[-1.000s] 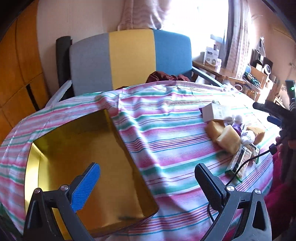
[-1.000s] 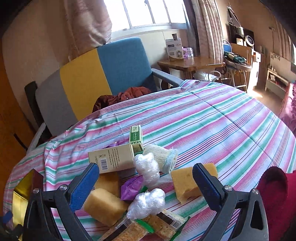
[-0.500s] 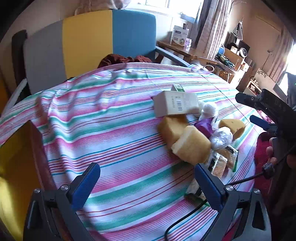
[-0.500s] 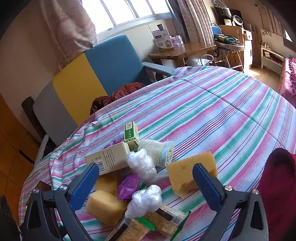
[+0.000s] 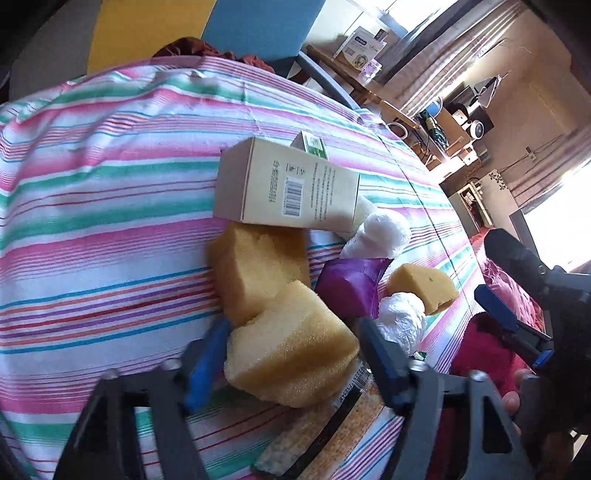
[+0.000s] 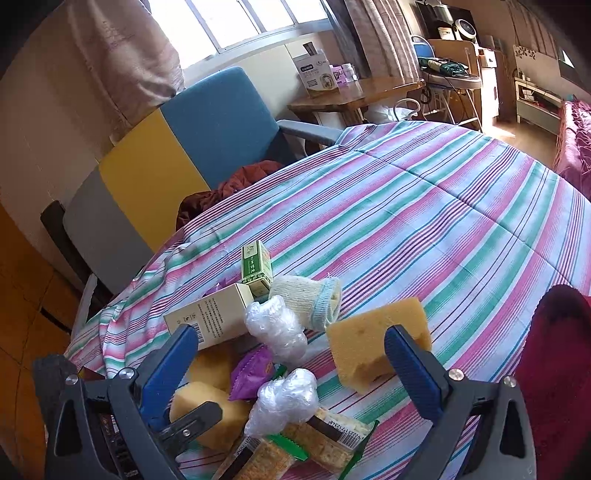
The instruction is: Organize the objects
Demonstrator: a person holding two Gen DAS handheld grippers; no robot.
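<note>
This is a lived-in room of a home, likely a living or dining room. A round table under a striped cloth [image 6: 424, 221] fills the middle, and an armchair [image 6: 192, 136] in grey, yellow and blue panels stands against it with a dark red garment [image 6: 236, 184] thrown over its seat. Behind it a window [image 6: 251, 22] with patterned curtains [image 6: 373, 40] lets in strong daylight. A small wooden side table [image 6: 362, 92] carries a carton and small bottles, and farther back stand a folding stand, a low white cabinet [image 6: 535, 107] and a small fan [image 6: 463, 27] on a shelf. The floor is wood
</note>
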